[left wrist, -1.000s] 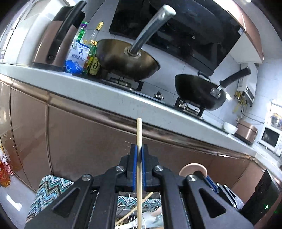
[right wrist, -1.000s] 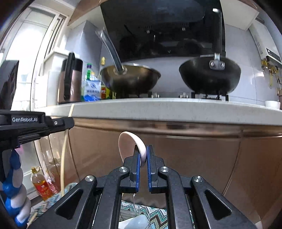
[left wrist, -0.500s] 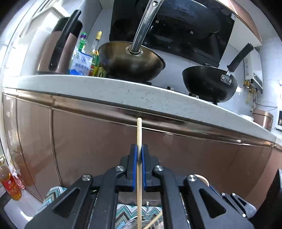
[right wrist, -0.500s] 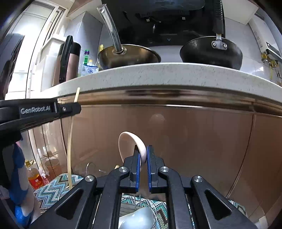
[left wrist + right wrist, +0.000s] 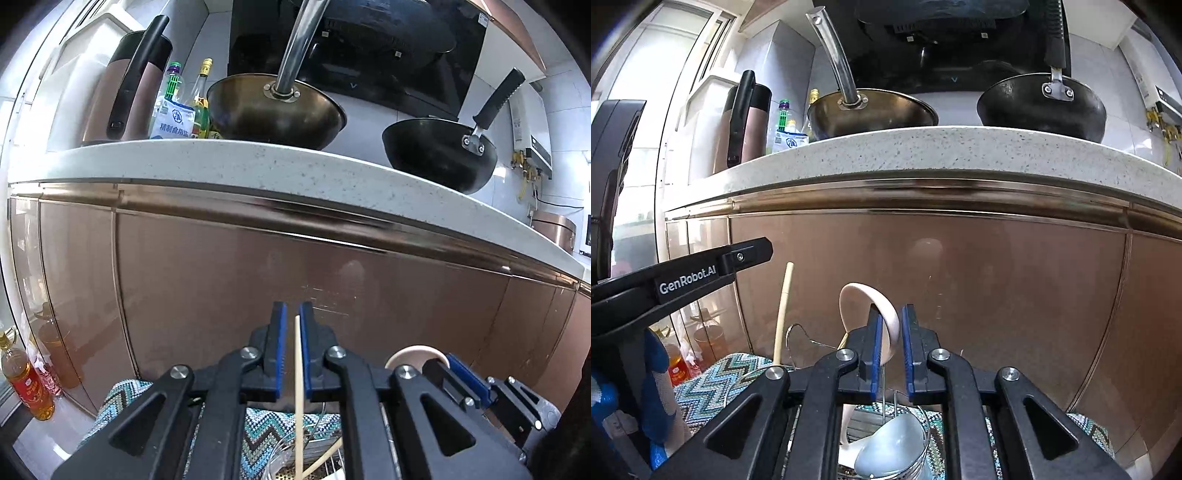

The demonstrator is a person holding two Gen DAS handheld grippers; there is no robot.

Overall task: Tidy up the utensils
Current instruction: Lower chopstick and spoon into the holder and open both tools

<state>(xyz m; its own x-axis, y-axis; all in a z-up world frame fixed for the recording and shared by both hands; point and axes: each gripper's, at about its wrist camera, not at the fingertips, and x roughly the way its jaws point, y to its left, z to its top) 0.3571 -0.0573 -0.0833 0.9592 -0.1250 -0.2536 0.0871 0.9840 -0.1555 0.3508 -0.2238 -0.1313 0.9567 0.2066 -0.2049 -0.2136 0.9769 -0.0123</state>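
Both grippers have just been opening. The left gripper (image 5: 291,347) has parted around a thin pale wooden chopstick (image 5: 298,387) standing loose between its pads. The right gripper (image 5: 889,350) has let go of a white ceramic spoon (image 5: 875,314), its bowl below in the wire holder (image 5: 919,443). Chopstick's light and stiff, so pinch mid-shaft; the spoon's slick and chippable, so grab the handle.

Black claw (image 5: 290,350) w/ blue pads (image 5: 280,347), silver screws.
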